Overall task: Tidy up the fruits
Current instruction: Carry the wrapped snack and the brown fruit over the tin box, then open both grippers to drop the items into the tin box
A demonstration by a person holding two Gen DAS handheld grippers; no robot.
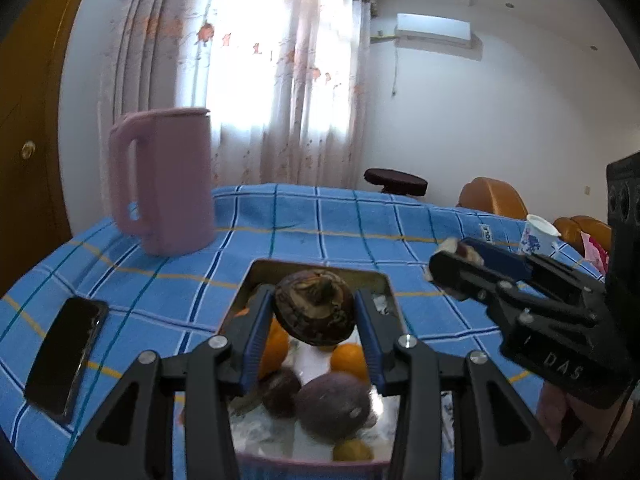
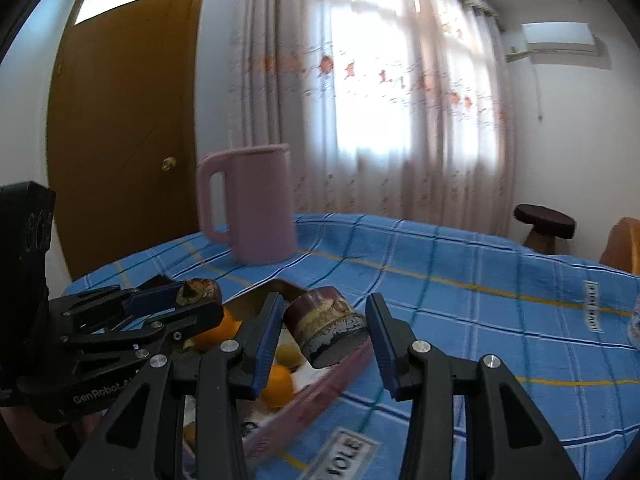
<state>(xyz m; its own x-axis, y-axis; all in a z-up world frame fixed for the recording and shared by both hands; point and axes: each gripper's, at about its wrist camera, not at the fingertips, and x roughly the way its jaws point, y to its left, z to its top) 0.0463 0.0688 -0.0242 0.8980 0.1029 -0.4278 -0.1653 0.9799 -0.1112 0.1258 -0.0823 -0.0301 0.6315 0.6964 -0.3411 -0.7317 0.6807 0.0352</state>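
My left gripper [image 1: 314, 300] is shut on a dark brown fruit half [image 1: 314, 312] with a stem nub, held above a pink-rimmed tray [image 1: 316, 266]. In the tray lie oranges [image 1: 350, 360], purple passion fruits [image 1: 332, 404] and a yellow fruit [image 1: 352, 450]. My right gripper [image 2: 325, 304] is shut on a second dark maroon fruit half [image 2: 326, 326], over the tray's right rim [image 2: 320, 388]. Each gripper shows in the other's view: the right gripper [image 1: 456, 252] at the right with its piece, the left gripper [image 2: 198, 298] at the left with its piece [image 2: 200, 290].
A pink jug [image 1: 164, 184] stands at the back left of the blue checked tablecloth [image 1: 400, 240]. A black phone [image 1: 66, 356] lies at the left and a paper cup [image 1: 538, 236] stands at the far right. Beyond the table are a stool [image 2: 544, 220] and orange chairs [image 1: 492, 196].
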